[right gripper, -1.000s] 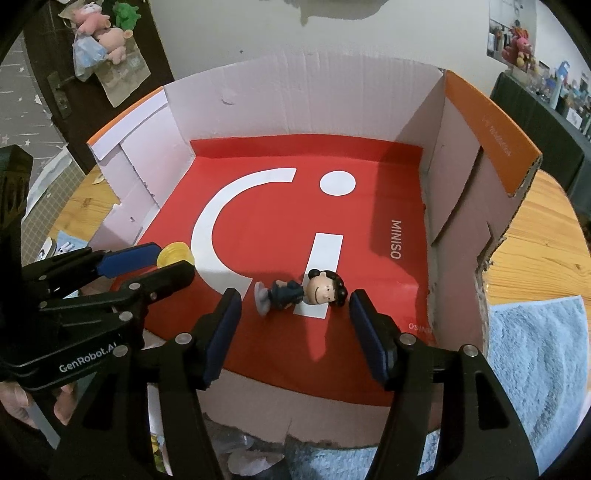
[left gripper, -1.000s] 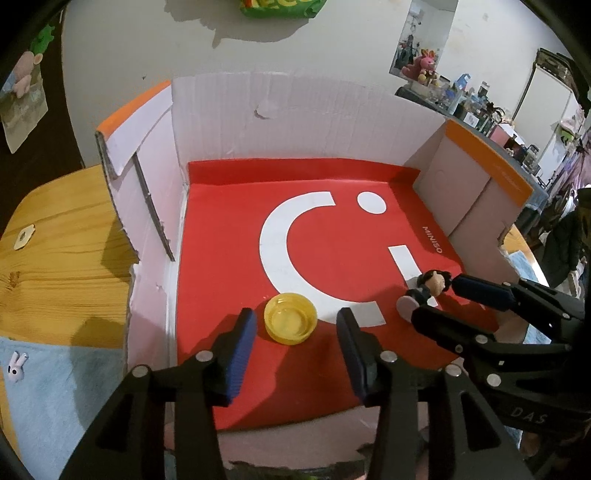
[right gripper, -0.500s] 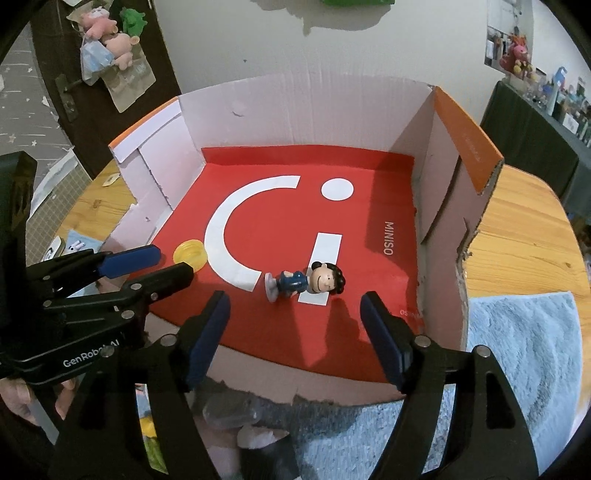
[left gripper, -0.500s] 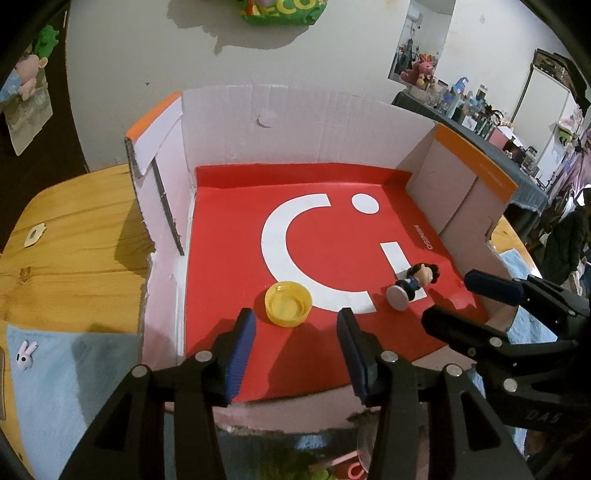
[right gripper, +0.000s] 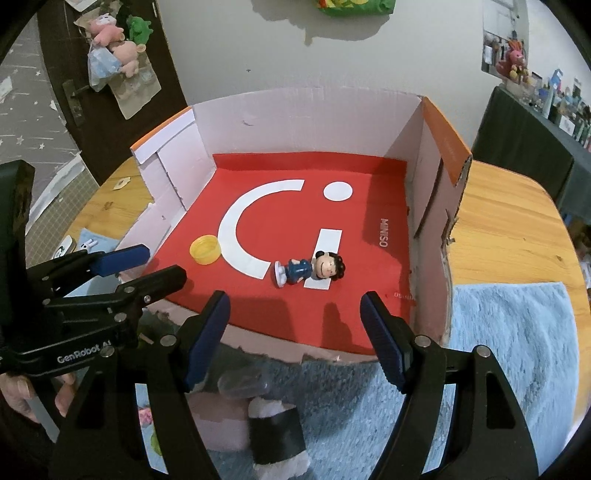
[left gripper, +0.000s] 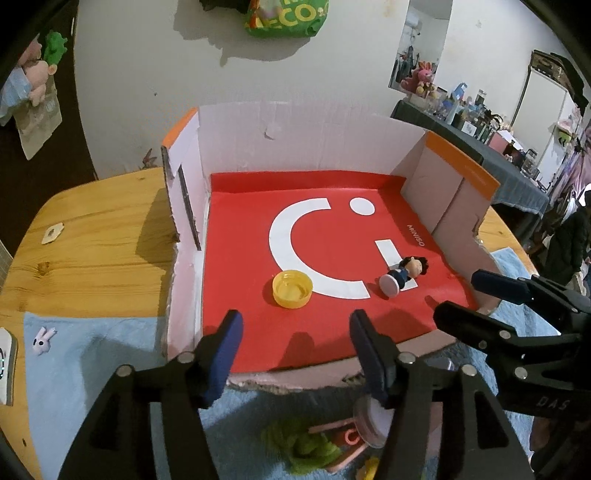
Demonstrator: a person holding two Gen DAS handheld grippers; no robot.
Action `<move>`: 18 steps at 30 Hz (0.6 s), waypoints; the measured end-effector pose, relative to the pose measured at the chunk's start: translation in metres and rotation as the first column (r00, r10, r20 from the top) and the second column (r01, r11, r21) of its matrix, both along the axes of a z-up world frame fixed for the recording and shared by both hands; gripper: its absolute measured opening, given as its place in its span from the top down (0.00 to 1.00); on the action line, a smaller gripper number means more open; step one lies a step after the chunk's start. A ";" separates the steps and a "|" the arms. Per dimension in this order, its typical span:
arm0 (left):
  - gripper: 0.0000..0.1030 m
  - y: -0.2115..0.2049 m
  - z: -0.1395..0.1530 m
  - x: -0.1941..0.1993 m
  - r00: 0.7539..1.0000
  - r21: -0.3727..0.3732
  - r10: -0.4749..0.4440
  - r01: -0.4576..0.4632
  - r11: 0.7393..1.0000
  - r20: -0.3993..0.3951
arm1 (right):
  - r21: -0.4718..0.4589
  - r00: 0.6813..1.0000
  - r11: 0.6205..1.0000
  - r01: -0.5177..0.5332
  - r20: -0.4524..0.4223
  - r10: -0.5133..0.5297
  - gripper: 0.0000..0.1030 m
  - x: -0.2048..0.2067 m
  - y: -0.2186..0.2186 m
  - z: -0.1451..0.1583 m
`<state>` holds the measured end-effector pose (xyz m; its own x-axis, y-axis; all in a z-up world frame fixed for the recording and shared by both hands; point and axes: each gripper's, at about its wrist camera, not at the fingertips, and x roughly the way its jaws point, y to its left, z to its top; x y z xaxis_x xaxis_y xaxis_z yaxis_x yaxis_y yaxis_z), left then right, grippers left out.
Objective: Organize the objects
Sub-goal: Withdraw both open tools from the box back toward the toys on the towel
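Nearest, the left tongs [left gripper: 295, 350] and the right tongs [right gripper: 295, 332] both stand spread with nothing between their pads; their jaws have just been opening, and each hangs over the torn near edge of the cardboard box [left gripper: 332, 133]. Under them, on the blue towel [right gripper: 498, 350] that covers the near part of the wooden bench [left gripper: 92, 251], lie loose things: a tuft of green fluff [left gripper: 303, 446] and a pink flat piece [left gripper: 347, 435] below the left tongs, and a black-and-white plush piece [right gripper: 277, 435] below the right tongs. A hand [right gripper: 22, 395] shows at the left edge of the right view, gripping the left tool's handle.

Farther in, the box's floor is a red sheet [left gripper: 258, 229] with a white curve and dot. On it, near the front, a yellow cap [left gripper: 291, 288] lies open side up at the left, just beside the white curve. Well apart to its right a small toy figure [right gripper: 310, 267] with dark hair and a blue top lies on its side, head to the right, resting across a white bar.

Beyond the box stands a pale wall, with a green bag [left gripper: 284, 18] hanging on it.
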<state>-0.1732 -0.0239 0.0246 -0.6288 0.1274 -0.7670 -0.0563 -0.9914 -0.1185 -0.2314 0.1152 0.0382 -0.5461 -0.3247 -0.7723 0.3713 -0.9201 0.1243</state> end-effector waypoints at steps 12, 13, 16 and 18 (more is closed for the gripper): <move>0.37 -0.007 0.004 0.022 1.000 0.005 0.016 -0.016 1.000 -0.013 | -0.006 1.000 1.000 0.004 -0.026 -0.004 0.24 0.021 0.005 0.007; 0.35 -0.006 0.005 0.024 1.000 0.005 0.016 -0.016 1.000 -0.016 | -0.007 1.000 1.000 0.001 -0.030 -0.001 0.22 0.023 0.004 0.008; 0.27 -0.006 0.009 0.030 0.999 0.004 0.018 -0.018 1.000 -0.033 | -0.009 0.999 1.000 -0.001 -0.039 0.001 0.20 0.029 0.004 0.011; 0.27 -0.006 0.011 0.033 0.999 0.005 0.018 -0.018 1.000 -0.039 | -0.012 0.999 1.000 -0.003 -0.041 0.003 0.20 0.032 0.005 0.012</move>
<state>-0.1403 -0.0302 0.0355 -0.6601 0.1193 -0.7416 -0.0432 -0.9917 -0.1210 -0.1999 0.1198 0.0498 -0.5761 -0.3355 -0.7454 0.3792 -0.9175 0.1199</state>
